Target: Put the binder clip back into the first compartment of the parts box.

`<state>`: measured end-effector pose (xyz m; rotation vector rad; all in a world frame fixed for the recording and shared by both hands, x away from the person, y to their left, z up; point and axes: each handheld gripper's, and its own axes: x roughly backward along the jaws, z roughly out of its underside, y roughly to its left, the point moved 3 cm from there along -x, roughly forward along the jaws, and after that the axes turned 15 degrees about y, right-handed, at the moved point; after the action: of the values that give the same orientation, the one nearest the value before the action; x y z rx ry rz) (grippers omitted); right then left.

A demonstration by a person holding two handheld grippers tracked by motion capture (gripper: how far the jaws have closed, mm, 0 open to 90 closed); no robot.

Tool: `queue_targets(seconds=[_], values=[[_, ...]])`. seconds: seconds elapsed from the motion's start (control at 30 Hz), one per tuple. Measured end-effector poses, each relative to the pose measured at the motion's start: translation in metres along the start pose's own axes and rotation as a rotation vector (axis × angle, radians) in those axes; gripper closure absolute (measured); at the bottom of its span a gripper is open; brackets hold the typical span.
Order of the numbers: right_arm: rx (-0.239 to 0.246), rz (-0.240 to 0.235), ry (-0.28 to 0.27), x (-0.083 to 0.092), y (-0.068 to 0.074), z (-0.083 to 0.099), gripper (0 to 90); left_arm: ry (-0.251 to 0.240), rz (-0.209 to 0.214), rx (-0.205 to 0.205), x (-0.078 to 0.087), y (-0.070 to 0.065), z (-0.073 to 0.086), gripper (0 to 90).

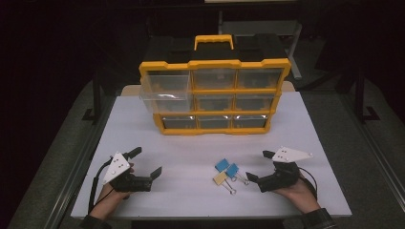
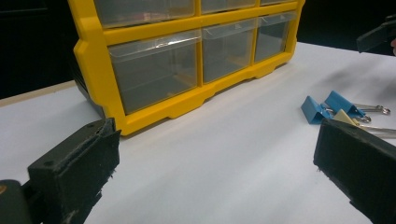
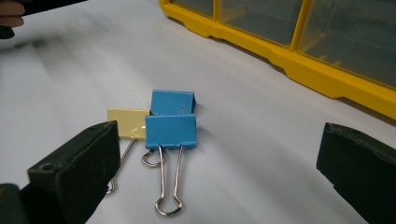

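Holding both wide open w/ nothing gripped: our right gripper (image 1: 261, 166) sits just beside the clips (image 1: 226, 171), left gripper (image 1: 145, 162) well apart from them; yellow organizer (image 1: 215, 95) at table (image 1: 191, 200) rear.

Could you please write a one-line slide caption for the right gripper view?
Open right tool faces two blue binder clips and a yellow binder clip on the white table.

My hands rest low at my side of the table, my left gripper (image 1: 145, 162) and right gripper (image 1: 260, 166) both held with jaws spread wide, angled toward each other.
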<state>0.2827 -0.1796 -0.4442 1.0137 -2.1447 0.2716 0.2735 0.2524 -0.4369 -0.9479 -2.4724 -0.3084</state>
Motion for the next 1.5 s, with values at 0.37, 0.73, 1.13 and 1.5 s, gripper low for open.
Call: queue_targets(seconds=[0.37, 0.73, 1.13, 1.5], values=[[0.026, -0.024, 0.049, 0.001, 0.003, -0.013, 0.0, 0.003, 0.009, 0.003, -0.001, -0.001, 0.001, 0.2], [0.017, -0.047, 0.089, -0.002, 0.004, -0.032, 0.0, 0.002, 0.023, 0.007, -0.004, -0.003, 0.001, 0.2], [0.034, -0.076, 0.141, -0.015, 0.007, -0.046, 0.0, -0.001, 0.031, 0.013, -0.005, -0.003, 0.001, 0.2], [0.046, -0.097, 0.175, -0.027, 0.008, -0.061, 0.0, 0.017, 0.024, 0.004, -0.007, -0.002, 0.002, 0.1]])
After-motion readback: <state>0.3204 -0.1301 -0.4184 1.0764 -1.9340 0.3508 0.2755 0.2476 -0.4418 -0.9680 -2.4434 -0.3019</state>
